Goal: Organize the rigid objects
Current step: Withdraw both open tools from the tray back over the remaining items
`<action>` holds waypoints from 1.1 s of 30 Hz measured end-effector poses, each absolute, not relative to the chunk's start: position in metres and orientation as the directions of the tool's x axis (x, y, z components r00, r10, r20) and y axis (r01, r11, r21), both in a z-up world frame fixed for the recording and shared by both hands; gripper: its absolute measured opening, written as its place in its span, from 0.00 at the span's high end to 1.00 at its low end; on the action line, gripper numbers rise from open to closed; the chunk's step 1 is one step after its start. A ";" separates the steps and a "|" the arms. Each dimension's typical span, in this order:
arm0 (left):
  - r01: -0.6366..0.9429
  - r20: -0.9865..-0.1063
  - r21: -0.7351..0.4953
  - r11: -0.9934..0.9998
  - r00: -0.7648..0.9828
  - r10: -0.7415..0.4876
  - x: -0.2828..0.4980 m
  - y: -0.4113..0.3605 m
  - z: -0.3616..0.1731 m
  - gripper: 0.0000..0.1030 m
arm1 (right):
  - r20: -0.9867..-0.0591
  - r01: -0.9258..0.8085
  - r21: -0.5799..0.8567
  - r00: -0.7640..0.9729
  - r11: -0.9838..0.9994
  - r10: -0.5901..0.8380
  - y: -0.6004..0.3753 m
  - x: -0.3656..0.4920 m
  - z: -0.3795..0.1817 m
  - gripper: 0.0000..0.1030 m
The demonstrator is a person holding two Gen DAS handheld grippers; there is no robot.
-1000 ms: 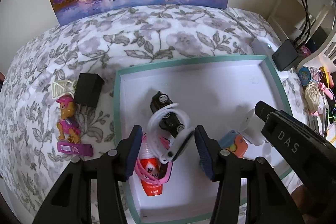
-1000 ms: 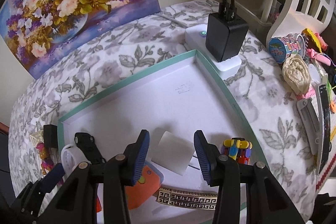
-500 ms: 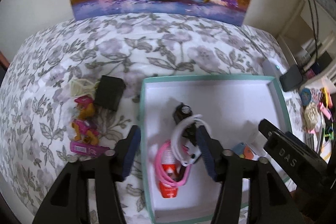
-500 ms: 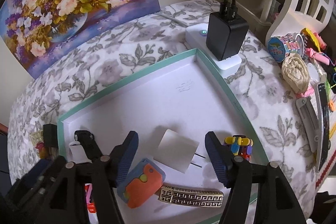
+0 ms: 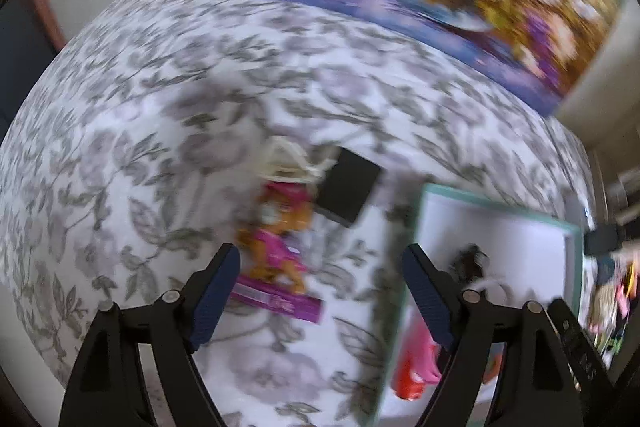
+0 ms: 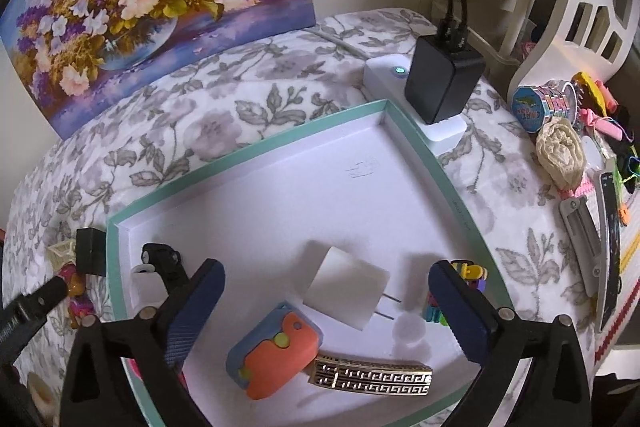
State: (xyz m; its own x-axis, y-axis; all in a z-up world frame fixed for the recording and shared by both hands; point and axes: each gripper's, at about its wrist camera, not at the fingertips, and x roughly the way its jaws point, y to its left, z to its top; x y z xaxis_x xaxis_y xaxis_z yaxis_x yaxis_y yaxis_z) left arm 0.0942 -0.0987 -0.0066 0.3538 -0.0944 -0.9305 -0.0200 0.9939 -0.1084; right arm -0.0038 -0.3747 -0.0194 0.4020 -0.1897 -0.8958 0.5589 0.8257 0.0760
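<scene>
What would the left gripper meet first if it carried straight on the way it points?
Probably the pink dog figure, lying between the open fingers of the left gripper, with the black adapter beyond; blur leaves depth uncertain.

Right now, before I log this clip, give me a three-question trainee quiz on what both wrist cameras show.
1. True or false: the white plug adapter lies inside the teal-rimmed tray.
2. Which is outside the tray: (a) gold patterned hair clip (b) pup figurine (c) orange-and-blue toy?
3. How do the jaws of the left gripper and right gripper stand?

Key: 1 true; 2 b; 3 both open, holding nothing.
</scene>
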 end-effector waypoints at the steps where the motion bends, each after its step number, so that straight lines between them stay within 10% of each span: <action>1: -0.042 -0.932 -0.112 0.993 0.352 -0.090 0.096 -0.090 -0.008 0.15 | -0.896 0.556 0.076 0.403 0.828 -0.188 -0.373 -0.003 -0.019 0.00; 33: -0.242 -0.951 -0.128 0.962 0.306 -0.049 0.119 0.035 -0.026 0.14 | -0.868 0.231 0.197 0.493 0.953 0.060 -0.205 0.043 -0.002 0.00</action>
State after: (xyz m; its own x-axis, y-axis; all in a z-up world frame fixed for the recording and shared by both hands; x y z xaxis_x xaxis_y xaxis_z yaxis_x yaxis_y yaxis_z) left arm 0.1194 0.0346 -0.0260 0.3060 -0.0495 -0.9508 -0.2418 0.9619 -0.1279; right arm 0.0435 -0.2049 -0.0018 0.4932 0.0597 -0.8679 0.2311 0.9528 0.1968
